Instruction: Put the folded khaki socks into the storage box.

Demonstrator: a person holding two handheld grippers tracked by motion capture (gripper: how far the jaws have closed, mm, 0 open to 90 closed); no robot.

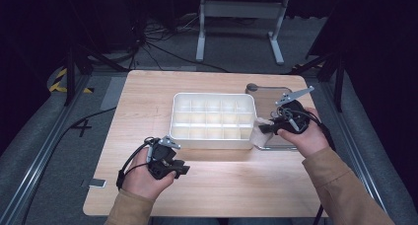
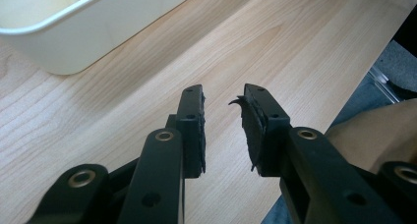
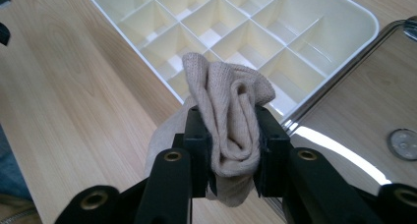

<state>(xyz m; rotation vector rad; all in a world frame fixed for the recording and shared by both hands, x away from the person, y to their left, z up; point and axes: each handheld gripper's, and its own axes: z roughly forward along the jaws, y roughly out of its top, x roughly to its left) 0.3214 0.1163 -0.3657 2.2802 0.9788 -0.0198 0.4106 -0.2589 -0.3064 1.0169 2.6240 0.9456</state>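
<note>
Closest up in the right gripper view, the right hand-held gripper [image 3: 231, 150] is clamped on a folded beige knitted cloth [image 3: 231, 111], its long axis running up the frame toward the white plastic compartment tray [image 3: 344, 13]. From the high view that cloth is just a pale scrap mid-right. Tray cells look empty. The left hand-held gripper [image 2: 223, 130], lower left, has jaws apart over the wooden desk [image 2: 123, 101].

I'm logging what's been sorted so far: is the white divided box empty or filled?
Empty: the box shows bare compartments, and the folded beige sock sits clamped in the right gripper above its edge.
</note>
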